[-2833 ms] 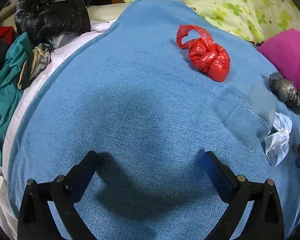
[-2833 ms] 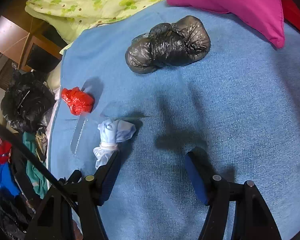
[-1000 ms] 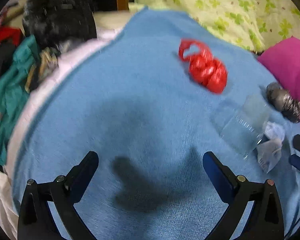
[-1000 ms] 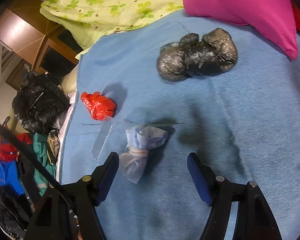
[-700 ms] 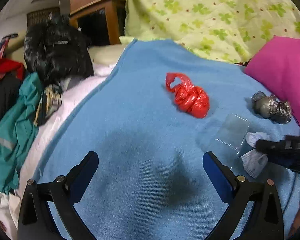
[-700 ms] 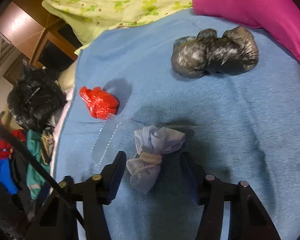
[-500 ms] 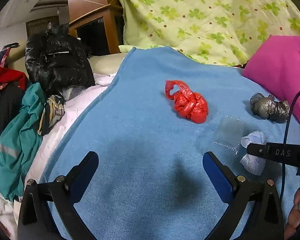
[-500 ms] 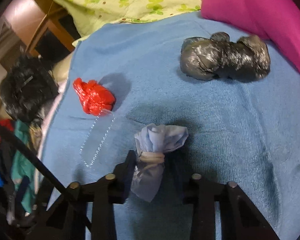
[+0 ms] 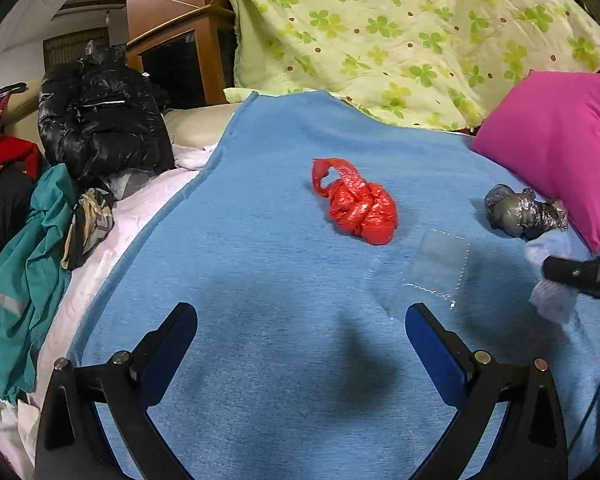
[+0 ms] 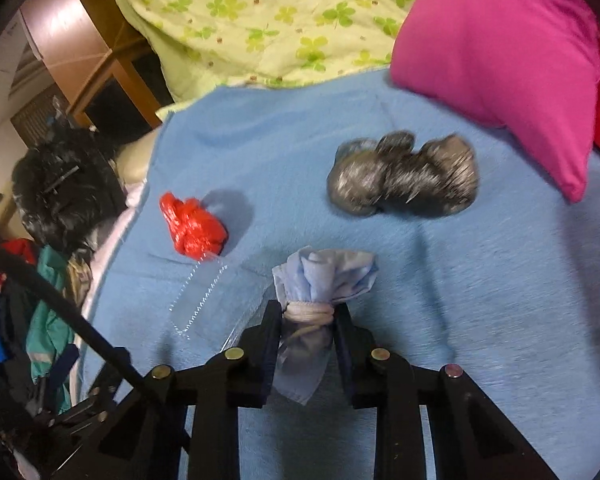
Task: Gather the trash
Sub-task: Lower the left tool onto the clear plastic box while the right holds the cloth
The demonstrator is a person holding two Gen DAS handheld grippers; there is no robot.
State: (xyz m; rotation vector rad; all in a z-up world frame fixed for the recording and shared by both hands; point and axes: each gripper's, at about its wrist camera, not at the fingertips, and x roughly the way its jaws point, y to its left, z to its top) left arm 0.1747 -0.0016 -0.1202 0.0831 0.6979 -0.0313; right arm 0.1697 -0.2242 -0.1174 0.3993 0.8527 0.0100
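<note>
My right gripper (image 10: 306,312) is shut on a crumpled pale-blue face mask (image 10: 324,272), pinching it at its tied waist. In the left wrist view the same mask (image 9: 550,300) shows at the far right edge with a black finger (image 9: 580,272) across it. A knotted red plastic bag (image 9: 358,208) (image 10: 194,226) lies mid-blanket. A crumpled grey-black bag (image 9: 520,216) (image 10: 404,184) rests by the pink pillow. A clear flat wrapper (image 9: 440,264) (image 10: 198,296) lies between red bag and mask. My left gripper (image 9: 300,332) hovers open above bare blue blanket, nothing between its fingers.
The blue blanket (image 9: 260,260) covers the bed. A pink pillow (image 9: 556,140) and a clover-print quilt (image 9: 400,32) lie at the back. A black puffer jacket (image 9: 96,120) and a teal garment (image 9: 24,272) are heaped off the blanket's left edge.
My right gripper went from open around the mask to shut on it and has drawn it up off the blanket. The left gripper tilted upward, showing more of the room.
</note>
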